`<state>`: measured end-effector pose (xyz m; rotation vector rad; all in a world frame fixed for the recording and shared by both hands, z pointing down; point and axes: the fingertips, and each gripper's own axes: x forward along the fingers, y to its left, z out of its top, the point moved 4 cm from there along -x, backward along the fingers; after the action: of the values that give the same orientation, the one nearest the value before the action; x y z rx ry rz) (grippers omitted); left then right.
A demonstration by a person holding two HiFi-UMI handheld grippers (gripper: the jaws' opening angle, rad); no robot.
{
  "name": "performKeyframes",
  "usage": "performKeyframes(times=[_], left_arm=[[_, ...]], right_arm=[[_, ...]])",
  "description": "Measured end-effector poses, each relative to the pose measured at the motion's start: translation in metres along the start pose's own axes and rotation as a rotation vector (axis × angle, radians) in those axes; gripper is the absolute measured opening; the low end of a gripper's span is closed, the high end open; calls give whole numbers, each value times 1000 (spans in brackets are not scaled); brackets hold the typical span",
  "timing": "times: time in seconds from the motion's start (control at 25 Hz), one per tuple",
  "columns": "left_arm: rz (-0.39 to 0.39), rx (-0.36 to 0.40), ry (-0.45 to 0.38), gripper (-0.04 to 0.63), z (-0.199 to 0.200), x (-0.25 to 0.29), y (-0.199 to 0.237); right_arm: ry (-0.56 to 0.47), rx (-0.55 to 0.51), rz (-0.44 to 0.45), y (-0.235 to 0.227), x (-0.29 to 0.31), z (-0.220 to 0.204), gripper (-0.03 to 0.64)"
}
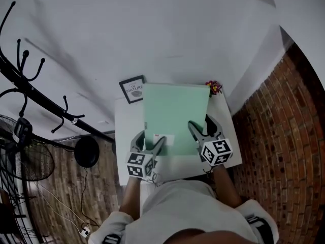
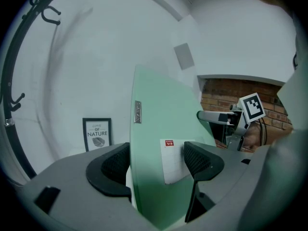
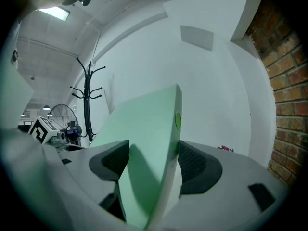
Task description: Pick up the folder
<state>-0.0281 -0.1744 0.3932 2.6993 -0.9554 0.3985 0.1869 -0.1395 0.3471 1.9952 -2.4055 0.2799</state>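
Item: pale green flat plastic folder [image 1: 175,116], over the small white surface [image 1: 126,128]. My left claw [image 1: 152,145] and right claw [image 1: 202,128] each clamp its near edge. Risk, as I judge: far end sags, folder slips from pads.

Framed print [image 2: 97,134]: seemingly "LOVE OF NATURE"

Around the white table [image 1: 124,122]
A framed picture [image 1: 132,89] sits on its far left corner, flowers [image 1: 214,87] on its far right; a coat rack [image 1: 31,79] stands to its left.
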Motion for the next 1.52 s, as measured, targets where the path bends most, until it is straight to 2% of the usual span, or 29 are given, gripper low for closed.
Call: performKeyframes(times=[0.32, 0.96, 1.52], left_arm=[[2, 53, -39, 362, 12, 10, -2], [5, 83, -62, 359, 31, 13, -4], [16, 93, -53, 356, 30, 14, -6]], right_arm=[[-38, -57, -5, -6, -2, 14, 318], [-68, -40, -3, -13, 2, 28, 316], [-58, -41, 3, -16, 2, 26, 313]])
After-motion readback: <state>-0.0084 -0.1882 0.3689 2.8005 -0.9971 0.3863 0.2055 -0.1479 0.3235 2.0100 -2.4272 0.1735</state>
